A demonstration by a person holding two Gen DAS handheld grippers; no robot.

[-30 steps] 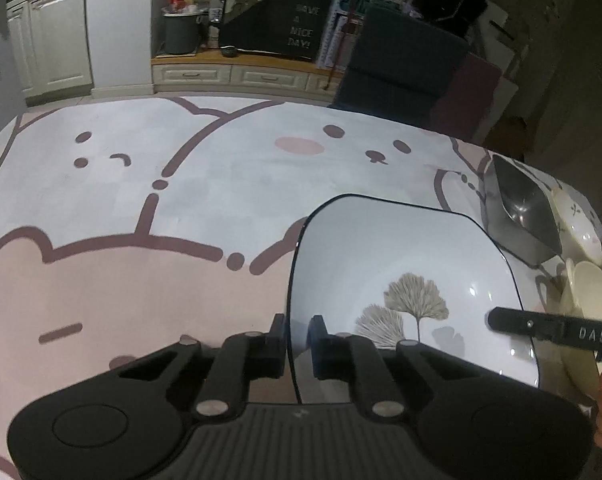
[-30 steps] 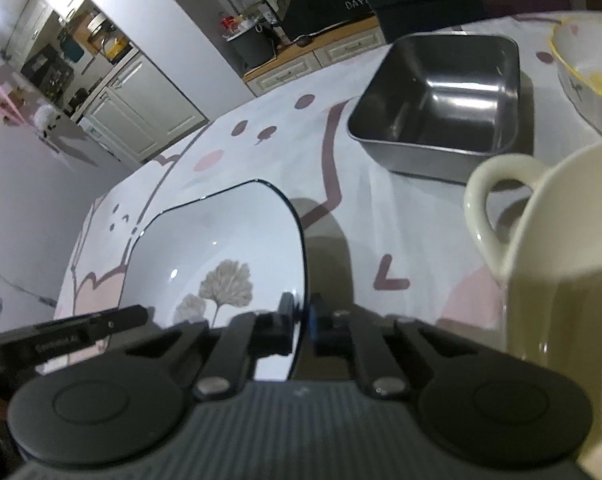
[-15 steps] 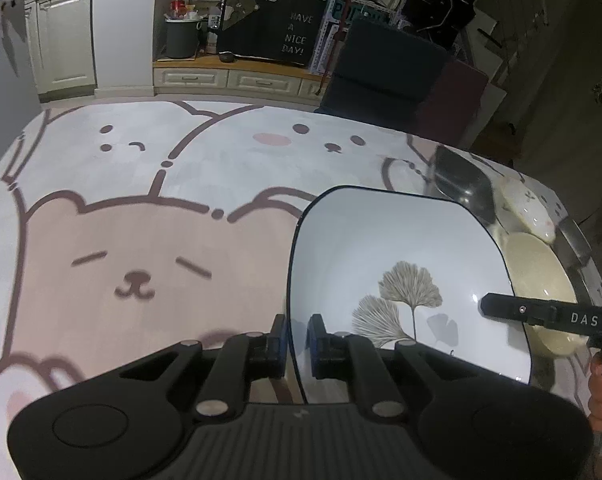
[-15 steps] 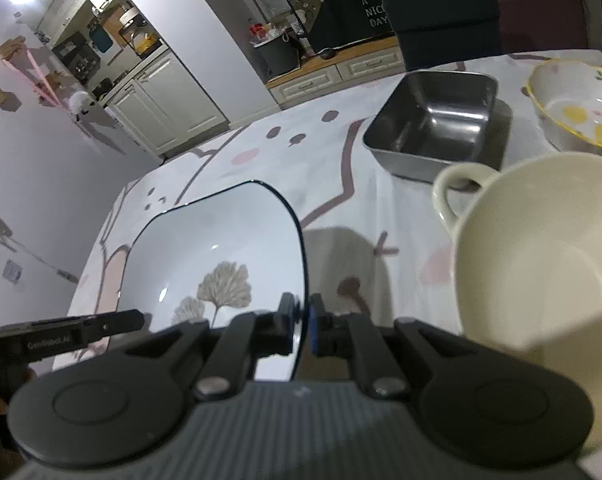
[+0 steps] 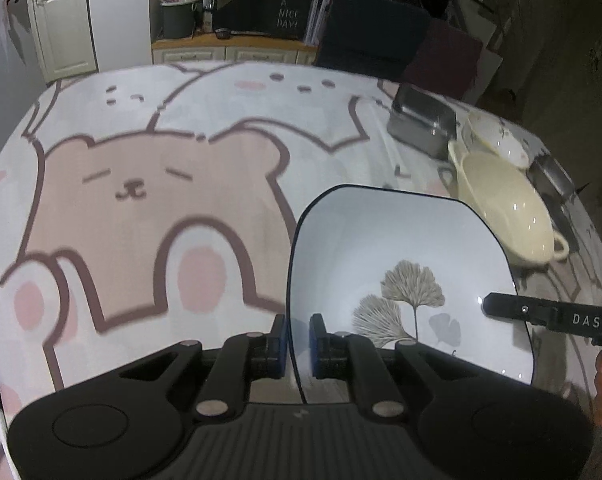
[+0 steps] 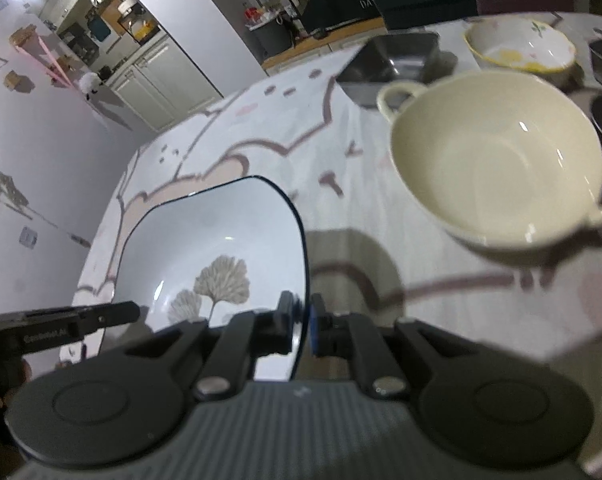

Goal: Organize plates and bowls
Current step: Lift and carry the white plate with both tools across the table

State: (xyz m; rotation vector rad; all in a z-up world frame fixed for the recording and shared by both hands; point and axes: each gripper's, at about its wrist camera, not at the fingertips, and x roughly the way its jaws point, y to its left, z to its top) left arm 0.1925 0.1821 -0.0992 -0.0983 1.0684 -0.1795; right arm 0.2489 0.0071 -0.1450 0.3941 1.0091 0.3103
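Both my grippers clamped on the ginkgo plate [image 5: 405,264]

My left gripper [image 5: 298,350] pinches its left rim, my right gripper [image 6: 301,326] the opposite rim — it's lifted between them; the cream bowl [image 6: 497,156] sits ahead-right on the tablecloth [image 5: 161,168].

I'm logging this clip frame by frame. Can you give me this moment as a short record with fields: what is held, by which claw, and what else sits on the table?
held item: white plate with a dark rim and a leaf print
left claw: shut on the plate's left edge
right claw: shut on the plate's right edge
plate position: lifted above the table, its shadow on the cloth
table cover: bear-print tablecloth
other dishes: cream bowl with two handles; metal tray; flowered bowl behind the cream bowl
stacking: none visible, the dishes stand apart
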